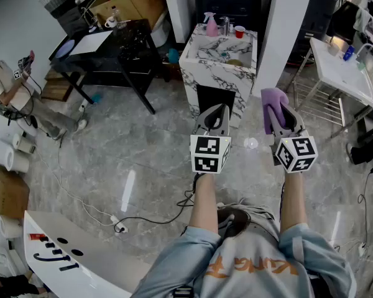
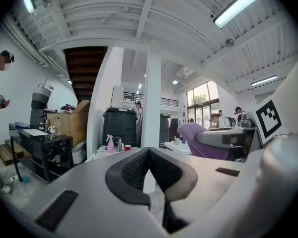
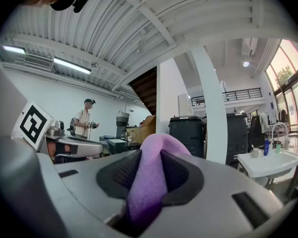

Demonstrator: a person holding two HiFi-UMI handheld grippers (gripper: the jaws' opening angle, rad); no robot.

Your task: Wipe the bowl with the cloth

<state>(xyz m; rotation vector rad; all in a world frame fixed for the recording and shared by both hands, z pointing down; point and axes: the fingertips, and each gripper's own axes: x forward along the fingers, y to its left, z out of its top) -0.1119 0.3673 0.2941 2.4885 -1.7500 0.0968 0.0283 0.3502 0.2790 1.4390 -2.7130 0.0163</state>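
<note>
The white marble-patterned desk (image 1: 206,73) stands ahead on the grey tiled floor (image 1: 143,160), well apart from both claws. The left claw (image 1: 217,110) is clenched, with nothing between its jaws. The right claw (image 1: 280,112) grips the soft purple cloth (image 1: 271,99), which bulges past its tips in mid-air.

Grey marble floor (image 1: 143,160), marbled sink counter (image 1: 217,61), black table (image 1: 112,45).
</note>
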